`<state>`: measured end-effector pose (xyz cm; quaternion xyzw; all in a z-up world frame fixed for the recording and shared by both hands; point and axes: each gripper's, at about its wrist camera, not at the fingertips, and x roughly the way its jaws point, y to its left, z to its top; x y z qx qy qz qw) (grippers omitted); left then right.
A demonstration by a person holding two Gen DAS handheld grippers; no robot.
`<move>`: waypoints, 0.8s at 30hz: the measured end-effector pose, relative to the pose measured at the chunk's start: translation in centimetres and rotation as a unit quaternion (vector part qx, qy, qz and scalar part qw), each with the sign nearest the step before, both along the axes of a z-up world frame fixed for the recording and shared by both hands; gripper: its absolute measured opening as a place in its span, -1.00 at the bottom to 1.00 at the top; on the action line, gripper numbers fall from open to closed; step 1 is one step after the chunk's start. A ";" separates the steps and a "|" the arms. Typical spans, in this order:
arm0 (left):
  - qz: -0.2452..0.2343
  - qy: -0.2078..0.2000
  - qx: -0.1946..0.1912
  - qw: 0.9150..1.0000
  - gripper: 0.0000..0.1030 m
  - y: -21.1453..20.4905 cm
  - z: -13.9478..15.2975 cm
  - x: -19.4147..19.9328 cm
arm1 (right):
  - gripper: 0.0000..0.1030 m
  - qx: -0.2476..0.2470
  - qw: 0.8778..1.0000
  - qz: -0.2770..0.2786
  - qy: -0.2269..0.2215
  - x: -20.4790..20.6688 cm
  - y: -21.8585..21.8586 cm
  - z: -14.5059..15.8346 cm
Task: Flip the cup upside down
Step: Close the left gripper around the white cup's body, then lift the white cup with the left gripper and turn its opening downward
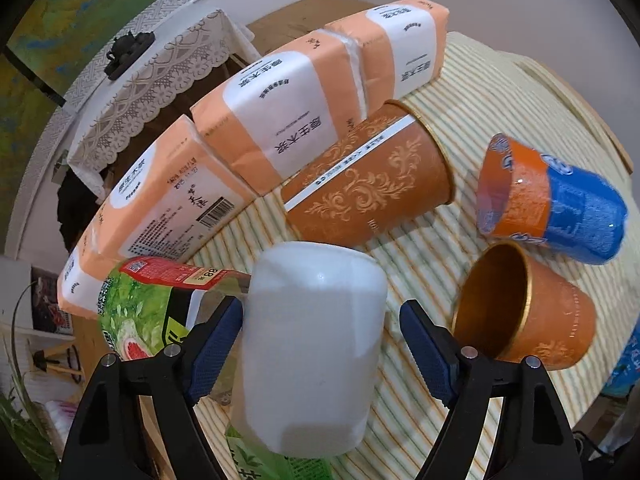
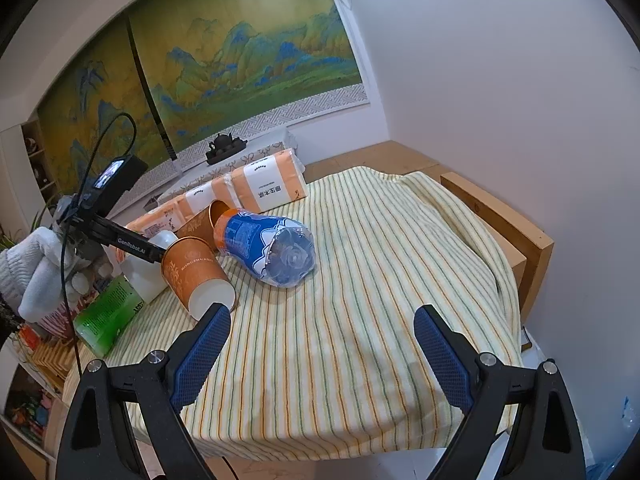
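Note:
A white cup (image 1: 312, 344) stands upside down, its closed base facing up, between the fingers of my left gripper (image 1: 322, 346). The jaws are open: the left pad (image 1: 218, 344) touches or nearly touches the cup, the right pad (image 1: 430, 350) is clear of it. The cup shows small in the right wrist view (image 2: 146, 270), behind an orange cup. My right gripper (image 2: 322, 360) is open and empty above the striped tablecloth (image 2: 360, 300) near the table's front.
Two orange paper cups (image 1: 528, 316) (image 1: 368, 184) lie on their sides, as does a blue-labelled bottle (image 1: 560, 208). Orange tissue packs (image 1: 280, 112) line the far edge. A green packet (image 1: 140, 308) lies left of the white cup. A wooden rail (image 2: 500, 216) borders the right.

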<state>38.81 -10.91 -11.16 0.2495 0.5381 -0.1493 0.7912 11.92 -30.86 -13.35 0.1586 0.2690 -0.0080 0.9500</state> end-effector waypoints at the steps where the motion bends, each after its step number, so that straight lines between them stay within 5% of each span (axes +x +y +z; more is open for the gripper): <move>1: 0.001 -0.003 0.003 1.000 0.49 0.1 -0.1 0.1 | 0.76 0.002 1.000 0.000 0.000 0.0 0.0 0.0; 24: -0.022 -0.035 0.011 0.999 0.48 -1.4 2.2 -2.4 | 0.76 0.021 1.000 -0.004 0.011 0.2 -0.5 -1.2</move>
